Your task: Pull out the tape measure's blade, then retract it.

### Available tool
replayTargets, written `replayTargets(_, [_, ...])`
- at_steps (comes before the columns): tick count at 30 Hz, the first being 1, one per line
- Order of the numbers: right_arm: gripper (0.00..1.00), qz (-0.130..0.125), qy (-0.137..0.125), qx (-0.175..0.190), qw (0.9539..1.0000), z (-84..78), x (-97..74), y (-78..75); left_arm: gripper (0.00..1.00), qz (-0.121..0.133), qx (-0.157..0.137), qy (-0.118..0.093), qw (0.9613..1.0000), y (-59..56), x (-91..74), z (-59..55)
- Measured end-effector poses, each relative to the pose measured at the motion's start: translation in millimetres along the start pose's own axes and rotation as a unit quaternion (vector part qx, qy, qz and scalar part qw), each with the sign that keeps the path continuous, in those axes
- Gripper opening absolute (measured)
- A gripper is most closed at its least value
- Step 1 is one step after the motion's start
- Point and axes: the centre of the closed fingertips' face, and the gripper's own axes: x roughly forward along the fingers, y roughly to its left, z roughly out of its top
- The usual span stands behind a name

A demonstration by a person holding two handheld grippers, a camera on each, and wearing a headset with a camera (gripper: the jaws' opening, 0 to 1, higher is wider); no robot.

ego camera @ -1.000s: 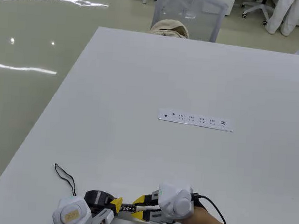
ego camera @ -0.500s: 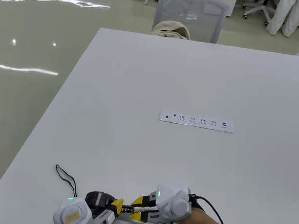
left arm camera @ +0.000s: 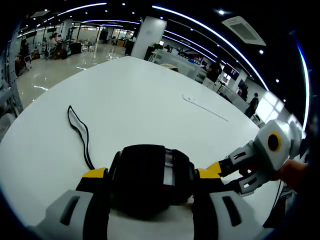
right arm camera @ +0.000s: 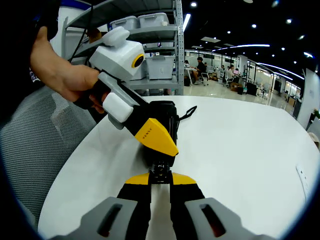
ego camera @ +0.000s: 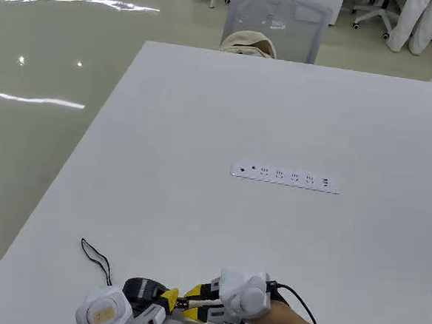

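A black tape measure (ego camera: 142, 291) (left arm camera: 150, 177) (right arm camera: 161, 120) lies near the table's front left edge, its black wrist strap (ego camera: 94, 255) (left arm camera: 80, 131) trailing away from it. My left gripper (ego camera: 155, 309) (left arm camera: 150, 176) is shut on the tape measure's case, yellow tips on either side. My right gripper (ego camera: 184, 305) (right arm camera: 160, 176) comes in from the right and is shut on the small black hook at the blade's end (right arm camera: 160, 173). The hook sits close against the case, and almost no blade shows.
A white power strip (ego camera: 285, 177) (left arm camera: 205, 107) lies flat at mid-table. A grey mesh chair (ego camera: 274, 21) stands at the table's far edge. The table's left edge (ego camera: 58, 188) drops to a glossy floor. Shelves with bins (right arm camera: 150, 55) stand behind the person.
Both grippers and the tape measure have edged slightly left and toward the front edge. The right gripper stays pinched on the blade hook, and the left stays on the case.
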Motion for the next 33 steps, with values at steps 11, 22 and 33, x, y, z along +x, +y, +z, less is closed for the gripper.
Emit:
replayTargets(11, [0.12,0.003,-0.001,-0.001,1.0000,3.2,7.8,-0.4,0.64,-0.002,-0.005,0.000,1.0000,0.1,-0.4,0.2])
replayTargets(22, [0.12,0.006,-0.002,0.000,1.0000,6.1,12.5,0.4,0.64,-0.005,-0.007,0.002,1.0000,0.6,-0.6,0.2])
replayTargets(33, [0.12,0.001,0.001,0.001,1.0000,5.0,12.6,-0.1,0.64,-0.005,-0.007,0.002,1.0000,-0.2,-1.0,0.3])
